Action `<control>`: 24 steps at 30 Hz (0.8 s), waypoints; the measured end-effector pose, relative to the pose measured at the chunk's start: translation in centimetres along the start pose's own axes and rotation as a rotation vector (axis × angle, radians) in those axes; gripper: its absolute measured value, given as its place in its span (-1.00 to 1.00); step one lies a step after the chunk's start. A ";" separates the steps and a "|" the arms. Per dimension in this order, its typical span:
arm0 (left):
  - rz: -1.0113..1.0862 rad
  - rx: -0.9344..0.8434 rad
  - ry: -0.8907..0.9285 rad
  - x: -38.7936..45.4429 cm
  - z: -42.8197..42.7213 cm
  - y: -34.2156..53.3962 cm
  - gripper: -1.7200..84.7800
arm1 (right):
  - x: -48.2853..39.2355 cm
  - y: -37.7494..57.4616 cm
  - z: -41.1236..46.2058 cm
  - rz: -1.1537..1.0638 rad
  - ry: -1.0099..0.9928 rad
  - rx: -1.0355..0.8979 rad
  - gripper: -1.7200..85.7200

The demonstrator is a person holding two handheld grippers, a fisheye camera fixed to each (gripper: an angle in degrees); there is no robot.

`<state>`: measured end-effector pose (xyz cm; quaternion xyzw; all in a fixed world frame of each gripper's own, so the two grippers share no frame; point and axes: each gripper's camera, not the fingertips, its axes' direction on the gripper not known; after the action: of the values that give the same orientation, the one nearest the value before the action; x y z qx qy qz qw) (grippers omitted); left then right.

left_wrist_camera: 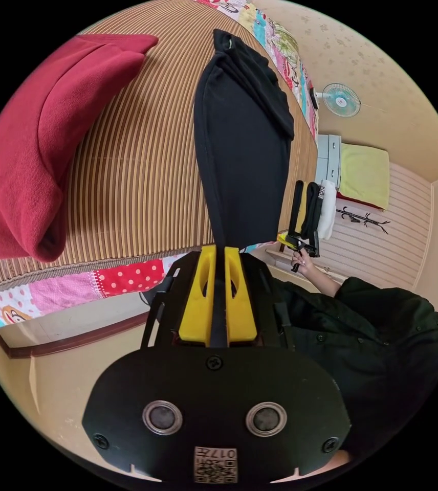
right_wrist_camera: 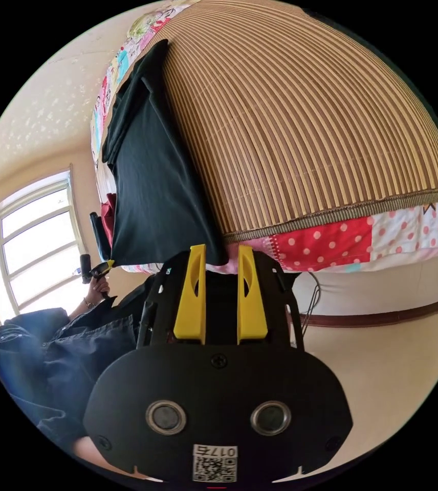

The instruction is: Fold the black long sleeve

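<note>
The black long sleeve (left_wrist_camera: 239, 148) lies folded lengthwise on the bamboo mat (left_wrist_camera: 142, 169), stretching from the far side to the near bed edge. My left gripper (left_wrist_camera: 218, 251) is shut on its near edge, jaws close together with black cloth pinched between them. In the right gripper view the shirt (right_wrist_camera: 152, 194) hangs slightly over the bed edge. My right gripper (right_wrist_camera: 220, 251) has its jaws parted, and the shirt's near corner sits in the gap. A hand holds the left gripper (right_wrist_camera: 107, 266) at the shirt's other corner. The right gripper (left_wrist_camera: 286, 239) shows beside the shirt's edge.
A red garment (left_wrist_camera: 35, 153) lies bunched on the mat to the left. A patchwork quilt (right_wrist_camera: 331, 240) lines the bed edge. A person in a dark shirt (left_wrist_camera: 372, 327) stands by the bed. A fan (left_wrist_camera: 341, 99), drawers (left_wrist_camera: 329, 158) and a window (right_wrist_camera: 29, 245) stand beyond.
</note>
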<state>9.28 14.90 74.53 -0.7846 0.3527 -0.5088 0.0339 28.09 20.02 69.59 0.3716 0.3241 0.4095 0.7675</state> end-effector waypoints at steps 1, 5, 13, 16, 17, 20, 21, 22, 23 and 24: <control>-0.002 0.001 0.000 0.0 -0.2 0.1 -0.89 | -0.4 -0.1 0.6 0.006 -0.001 -0.039 -0.78; -0.003 0.024 0.014 0.3 -2.7 1.4 -0.90 | -2.5 0.9 -0.9 0.019 -0.012 -0.056 -0.86; 0.010 -0.010 0.234 0.6 -6.9 5.5 -0.90 | -6.4 7.8 -12.0 -0.025 -0.173 0.023 -0.89; -0.068 0.004 0.324 -1.2 -7.5 9.4 -0.91 | -6.1 12.3 -16.1 0.016 -0.286 0.071 -0.90; -0.133 0.056 0.400 -2.6 -7.7 11.1 -0.91 | -5.1 14.1 -17.6 0.084 -0.405 0.153 -0.90; -0.243 0.265 0.642 -5.6 -8.2 14.6 -0.91 | -4.8 16.1 -20.8 0.128 -0.653 0.387 -0.90; -0.256 0.350 0.720 -6.1 -8.5 15.5 -0.91 | -5.1 16.0 -21.3 0.125 -0.670 0.414 -0.90; -0.257 0.387 0.757 -6.2 -8.6 15.7 -0.91 | -5.8 15.3 -22.0 0.114 -0.715 0.450 -0.90; -0.252 0.455 0.833 -6.2 -8.9 16.2 -0.90 | -6.6 14.7 -22.7 0.103 -0.768 0.475 -0.90; -0.224 0.513 0.906 -5.8 -9.3 16.5 -0.90 | -7.1 14.5 -23.1 0.090 -0.796 0.493 -0.90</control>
<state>-8.28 8.81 67.77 -0.4854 0.1104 -0.8672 0.0145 0.73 26.49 71.20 0.6845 0.0757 0.1789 0.7026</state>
